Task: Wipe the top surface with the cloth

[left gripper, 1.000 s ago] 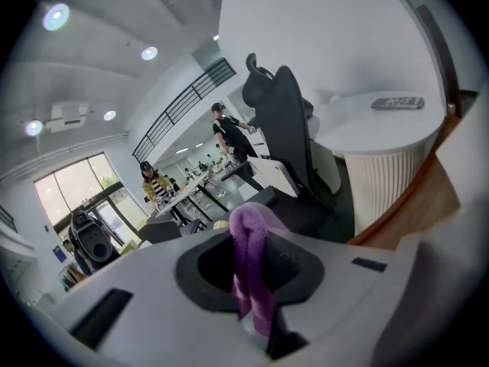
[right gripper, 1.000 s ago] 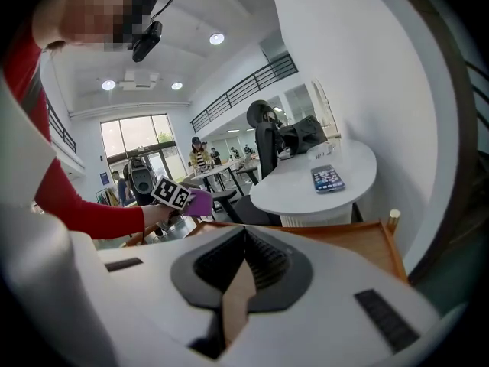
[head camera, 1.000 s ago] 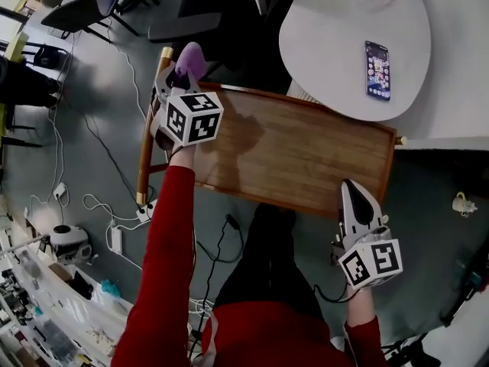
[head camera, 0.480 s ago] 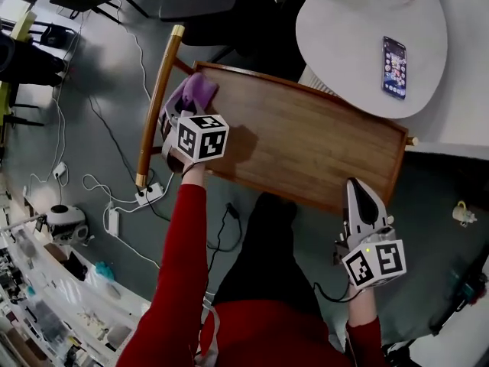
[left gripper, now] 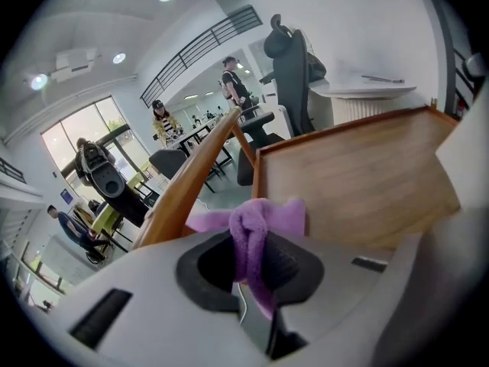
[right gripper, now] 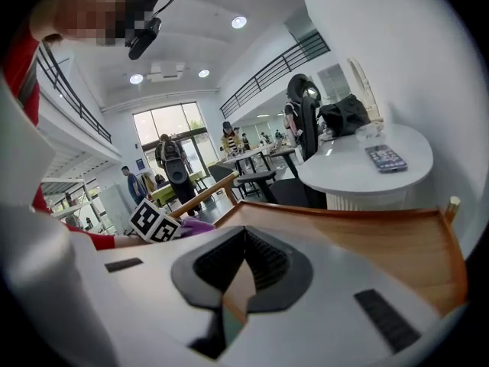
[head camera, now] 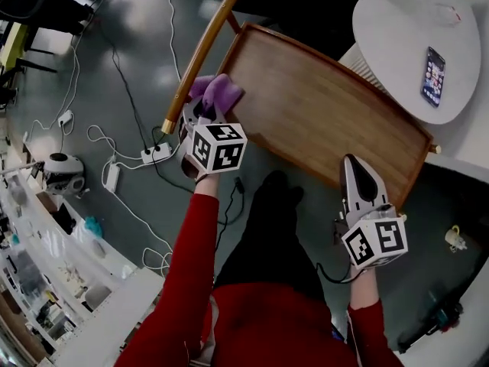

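Observation:
A purple cloth [head camera: 223, 92] lies bunched on the near-left part of the wooden top [head camera: 321, 105], just inside its raised rim. My left gripper [head camera: 205, 107] is shut on the cloth. In the left gripper view the cloth [left gripper: 256, 222] sticks out between the dark pads [left gripper: 294, 262], with the wooden top [left gripper: 359, 174] stretching away beyond it. My right gripper [head camera: 354, 167] hovers at the near-right edge of the top, shut, with nothing in it. In the right gripper view the wooden top [right gripper: 382, 243] lies ahead.
A round wooden handle bar [head camera: 200, 56] runs along the top's left side. A white round table [head camera: 397, 29] with a phone [head camera: 432, 76] stands at the far right. Cables and a power strip [head camera: 155, 154] lie on the floor at left. Office chairs [left gripper: 294, 67] stand beyond the cart.
My left gripper has drawn the cloth from the far-left corner toward me along the left edge. The right gripper has stayed at the near-right edge.

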